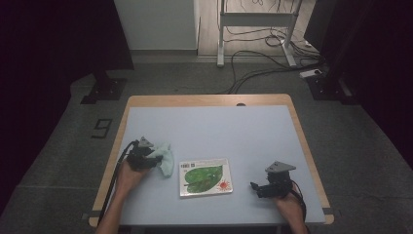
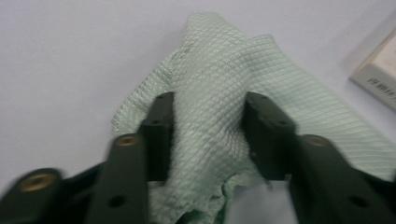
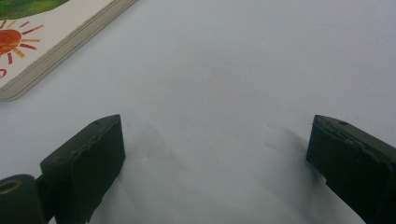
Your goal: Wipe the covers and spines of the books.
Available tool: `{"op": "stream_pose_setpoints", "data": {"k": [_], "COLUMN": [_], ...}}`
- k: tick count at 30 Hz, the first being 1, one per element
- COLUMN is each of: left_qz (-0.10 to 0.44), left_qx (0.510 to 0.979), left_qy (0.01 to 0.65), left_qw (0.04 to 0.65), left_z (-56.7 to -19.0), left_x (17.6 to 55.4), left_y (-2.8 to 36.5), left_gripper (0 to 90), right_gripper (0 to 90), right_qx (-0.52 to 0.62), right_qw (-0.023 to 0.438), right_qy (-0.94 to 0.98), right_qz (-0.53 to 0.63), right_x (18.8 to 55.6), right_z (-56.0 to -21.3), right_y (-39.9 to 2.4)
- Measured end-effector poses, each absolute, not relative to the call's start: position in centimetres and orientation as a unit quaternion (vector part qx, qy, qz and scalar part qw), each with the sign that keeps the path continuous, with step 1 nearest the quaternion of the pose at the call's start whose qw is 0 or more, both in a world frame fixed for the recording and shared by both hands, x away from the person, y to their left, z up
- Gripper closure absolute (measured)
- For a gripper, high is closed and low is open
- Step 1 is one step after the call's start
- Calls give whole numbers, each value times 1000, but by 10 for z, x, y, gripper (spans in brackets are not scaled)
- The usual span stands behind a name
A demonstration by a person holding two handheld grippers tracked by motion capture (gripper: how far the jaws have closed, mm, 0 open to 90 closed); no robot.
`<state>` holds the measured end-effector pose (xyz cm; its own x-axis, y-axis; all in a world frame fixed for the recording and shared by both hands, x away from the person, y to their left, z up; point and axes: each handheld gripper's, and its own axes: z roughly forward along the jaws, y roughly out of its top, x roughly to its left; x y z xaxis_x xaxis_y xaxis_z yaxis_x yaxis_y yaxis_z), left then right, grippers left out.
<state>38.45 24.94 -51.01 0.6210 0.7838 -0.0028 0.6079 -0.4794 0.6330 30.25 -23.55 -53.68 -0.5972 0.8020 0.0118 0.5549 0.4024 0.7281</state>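
A pale green waffle-weave cloth (image 1: 166,159) lies crumpled on the left of the blue-grey table top (image 1: 219,124). My left gripper (image 1: 155,159) is down on it. In the left gripper view a bunched fold of the cloth (image 2: 210,84) fills the gap of the left gripper (image 2: 209,112), and both black pads press against it. A picture book (image 1: 205,177) with a green leaf and a red sun lies flat at the front middle. My right gripper (image 1: 255,188) rests low to the right of the book, open. The right gripper (image 3: 215,140) has only bare table between its fingers.
The book's corner (image 2: 377,74) sits just right of the cloth, and its edge (image 3: 46,42) lies left of and beyond the right jaws. A wooden rim (image 1: 308,146) borders the table. Cables and a desk frame (image 1: 255,29) stand on the floor beyond.
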Motion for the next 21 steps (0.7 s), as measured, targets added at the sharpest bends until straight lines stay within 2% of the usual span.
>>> {"op": "stream_pose_setpoints", "data": {"k": [2, 4, 9, 13, 21], "left_qz": [144, 147, 118, 109, 87], "left_qx": [850, 851, 840, 844, 868], "left_qy": [406, 403, 389, 366, 332], "left_qw": [302, 302, 360, 375, 358], "left_z": [-509, -506, -482, -465, -472], "left_x": [383, 382, 375, 369, 367], "left_y": [248, 246, 244, 233, 197], "left_gripper": [761, 796, 801, 799, 794], "right_gripper": [35, 35, 35, 35, 35], "right_qx": [414, 414, 414, 414, 413], "right_qw": [173, 174, 174, 174, 174], "right_qy": [819, 819, 819, 819, 819], "right_qz": [357, 357, 357, 357, 357], "right_x": [302, 302, 302, 302, 302], "right_z": [-537, -537, -537, -537, -537], "right_y": [-235, -235, -235, -235, -236]}}
